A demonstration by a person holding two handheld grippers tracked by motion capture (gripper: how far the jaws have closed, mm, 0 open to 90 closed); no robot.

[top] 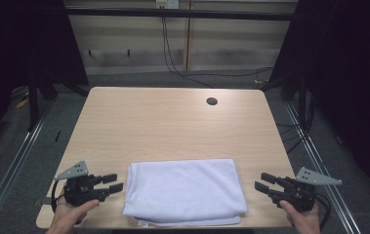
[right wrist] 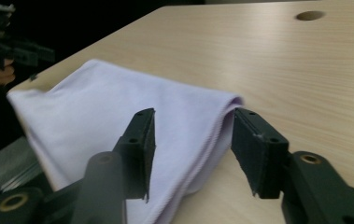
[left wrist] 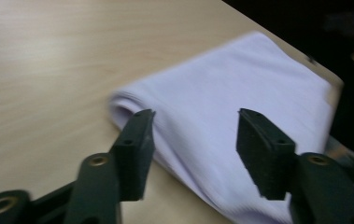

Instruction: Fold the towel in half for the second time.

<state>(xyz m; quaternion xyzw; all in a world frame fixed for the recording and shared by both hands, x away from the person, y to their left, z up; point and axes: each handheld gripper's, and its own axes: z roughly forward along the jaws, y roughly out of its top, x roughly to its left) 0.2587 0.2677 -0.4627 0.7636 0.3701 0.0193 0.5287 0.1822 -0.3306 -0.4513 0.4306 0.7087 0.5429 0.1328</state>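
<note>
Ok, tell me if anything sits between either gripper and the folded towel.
Nothing visible does. The left gripper and right gripper flank the folded white towel, jaws open and pointing at its side edges, with bare table in the gaps.

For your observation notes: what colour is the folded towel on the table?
White with a faint lilac tint, plain; the towel shows best in the high view.

A light wooden table [top: 173, 122] with rounded corners is seen on grey carpeted floor [top: 124, 78]. A round cable hole [top: 212, 101] is set near its far right corner. Black cables [top: 173, 58] hang down the pale panelled wall [top: 231, 39] behind, flanked by dark curtains [top: 353, 73].
</note>
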